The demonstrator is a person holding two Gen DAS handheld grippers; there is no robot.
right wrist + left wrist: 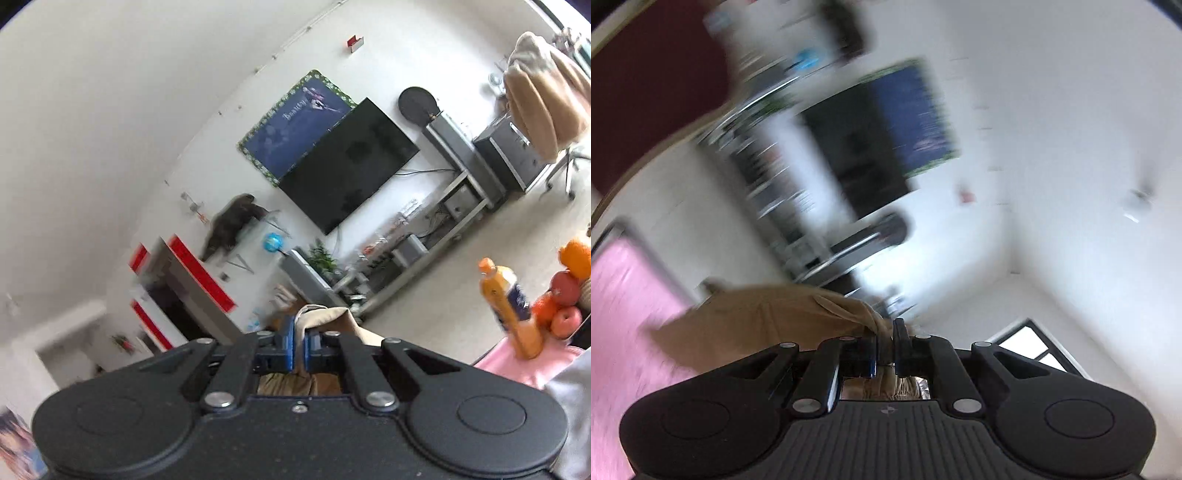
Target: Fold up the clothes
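Observation:
A tan garment (768, 317) is pinched in my left gripper (885, 341), whose jaws are shut on a bunched edge of it; the cloth hangs out to the left over a pink surface (624, 332). The left wrist view is blurred and tilted up at the wall and ceiling. My right gripper (299, 345) is shut on another part of the tan garment (328, 321), which bunches just beyond the blue pads. Both grippers are lifted and point at the room, not at the table.
A dark TV (347, 166) and a blue poster (291, 122) hang on the far wall above a shelf unit (458, 192). An orange bottle (513, 306) and fruit (565, 291) stand on the pink surface (517, 365) at the right. More tan cloth (543, 92) lies over a chair.

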